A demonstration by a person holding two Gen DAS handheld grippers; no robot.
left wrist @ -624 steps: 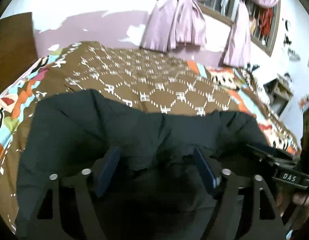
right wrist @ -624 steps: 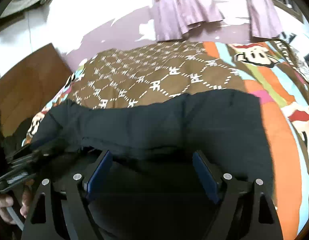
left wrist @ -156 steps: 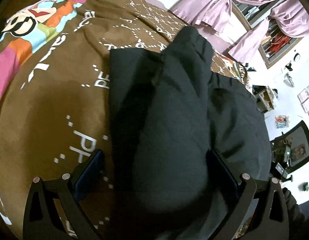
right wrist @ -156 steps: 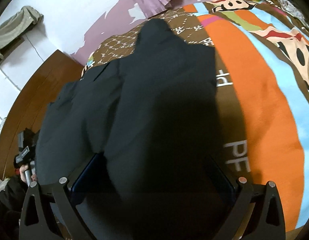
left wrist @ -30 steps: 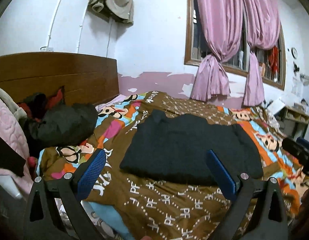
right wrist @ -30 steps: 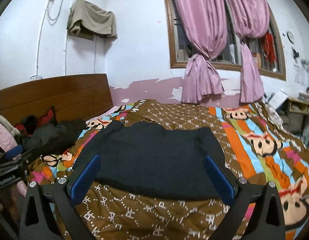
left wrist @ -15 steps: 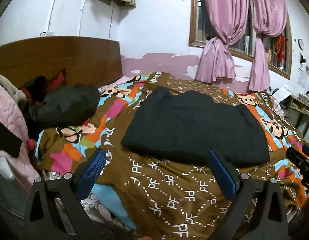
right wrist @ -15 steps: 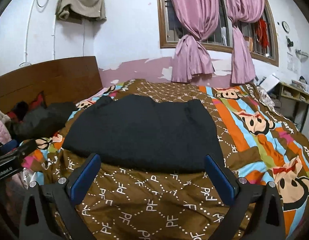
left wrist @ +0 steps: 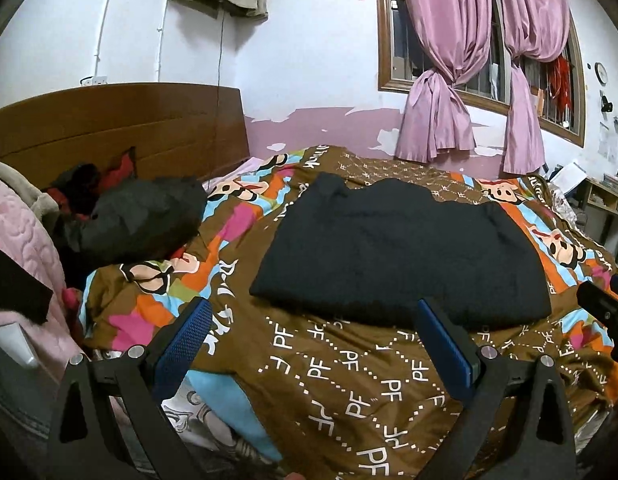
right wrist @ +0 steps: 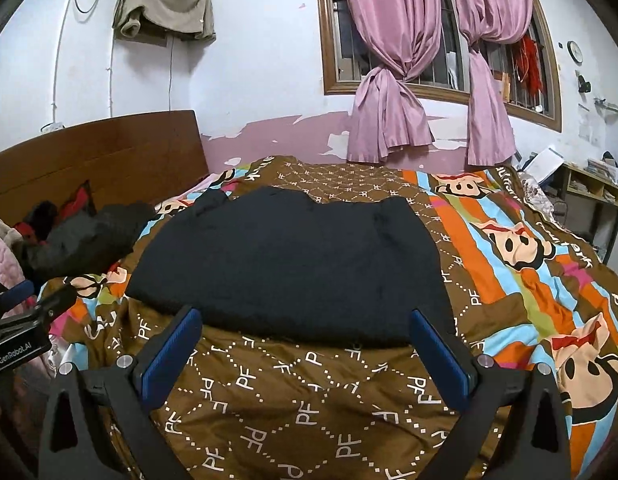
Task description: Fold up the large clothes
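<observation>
A: Garment point(left wrist: 401, 252) lies folded mid-bed point(left wrist: 349, 380), long axis running left to right, its near edge facing both grippers

B: Left gripper point(left wrist: 315, 344) gapes empty; right gripper point(right wrist: 305, 354) likewise, centred, seemingly nearer

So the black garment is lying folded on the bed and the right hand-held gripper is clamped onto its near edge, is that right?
Not quite. The black garment does lie folded on the bed, but the right hand-held gripper is open and short of its near edge, gripping nothing, as the right wrist view shows.
</observation>
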